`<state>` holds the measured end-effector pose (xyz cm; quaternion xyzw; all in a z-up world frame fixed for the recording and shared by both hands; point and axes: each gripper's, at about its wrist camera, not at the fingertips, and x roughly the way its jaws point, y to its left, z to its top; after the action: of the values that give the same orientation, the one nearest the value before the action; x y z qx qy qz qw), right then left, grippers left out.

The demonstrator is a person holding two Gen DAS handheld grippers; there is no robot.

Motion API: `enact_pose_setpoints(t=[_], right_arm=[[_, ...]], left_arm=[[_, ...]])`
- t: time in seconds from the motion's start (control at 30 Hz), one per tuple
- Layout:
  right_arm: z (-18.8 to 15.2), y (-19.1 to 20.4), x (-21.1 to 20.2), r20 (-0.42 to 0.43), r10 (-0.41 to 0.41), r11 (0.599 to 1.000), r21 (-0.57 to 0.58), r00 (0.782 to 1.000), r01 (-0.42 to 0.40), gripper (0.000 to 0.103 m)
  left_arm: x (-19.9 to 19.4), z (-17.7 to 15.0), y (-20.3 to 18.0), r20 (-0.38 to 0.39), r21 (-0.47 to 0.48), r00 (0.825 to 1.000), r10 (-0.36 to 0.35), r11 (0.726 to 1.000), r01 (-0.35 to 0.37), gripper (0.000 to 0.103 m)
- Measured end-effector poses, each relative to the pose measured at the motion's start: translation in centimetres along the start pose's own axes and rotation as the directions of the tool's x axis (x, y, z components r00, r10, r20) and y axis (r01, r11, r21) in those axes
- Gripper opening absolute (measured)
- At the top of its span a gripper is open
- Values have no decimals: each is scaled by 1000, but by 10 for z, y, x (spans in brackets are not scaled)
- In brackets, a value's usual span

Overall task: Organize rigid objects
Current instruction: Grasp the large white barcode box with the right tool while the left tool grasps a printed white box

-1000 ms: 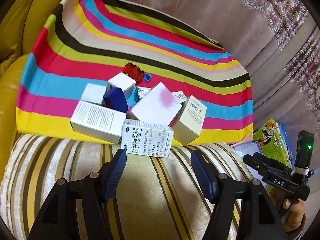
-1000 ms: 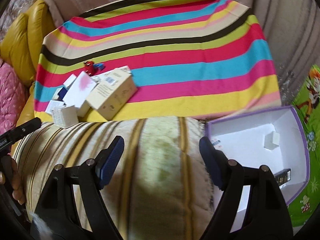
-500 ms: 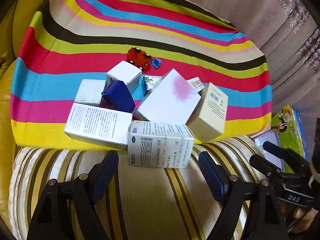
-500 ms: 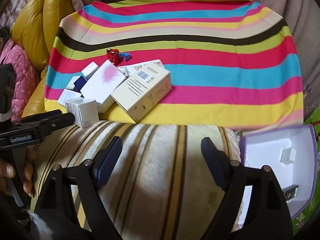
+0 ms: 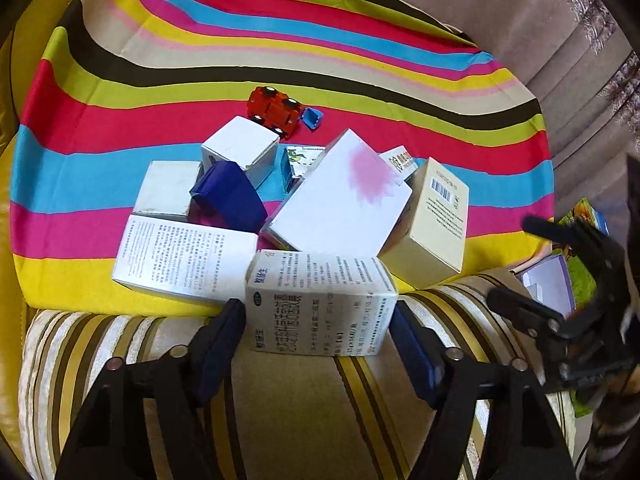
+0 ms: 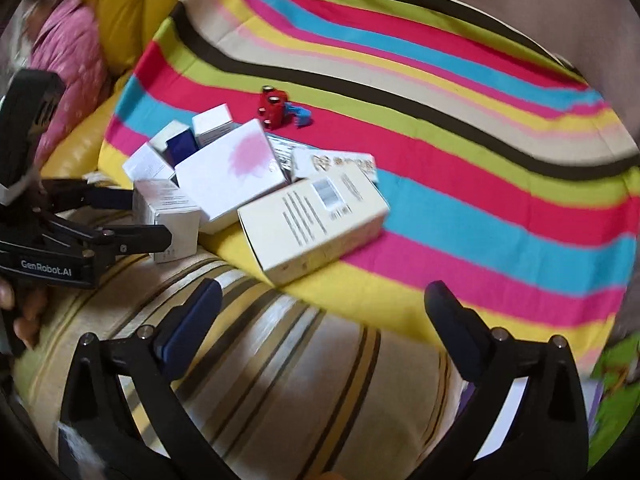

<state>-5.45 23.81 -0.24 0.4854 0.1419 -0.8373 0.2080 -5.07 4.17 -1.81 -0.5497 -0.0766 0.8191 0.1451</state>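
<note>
We judge the sorting barely begun: the box pile (image 5: 304,200) lies unsorted at frame centre on the striped cloth (image 5: 280,60), our left tongs (image 5: 316,320) closing around the printed carton (image 5: 320,304), right tongs (image 6: 324,312) wide open, empty.

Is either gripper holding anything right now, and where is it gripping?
The left gripper has just closed onto the white medicine box, fingers at its two short ends. The right gripper stands open and empty.
</note>
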Motion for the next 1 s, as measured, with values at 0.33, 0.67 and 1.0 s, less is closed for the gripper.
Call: enact_pose_setpoints(t=[0.33, 0.67, 1.0], right_arm=[[27, 8, 34, -71, 19, 975, -219, 997, -35, 102], [40, 8, 63, -154, 44, 947, -307, 987, -90, 102], [37, 1, 76, -176, 60, 982, -166, 983, -89, 102]], left_arm=[[-5, -4, -3, 27, 5, 1000, -6, 1000, 6, 71], [-5, -6, -2, 39, -4, 999, -25, 1000, 25, 71], [-8, -7, -5, 56, -7, 998, -23, 1000, 23, 71]])
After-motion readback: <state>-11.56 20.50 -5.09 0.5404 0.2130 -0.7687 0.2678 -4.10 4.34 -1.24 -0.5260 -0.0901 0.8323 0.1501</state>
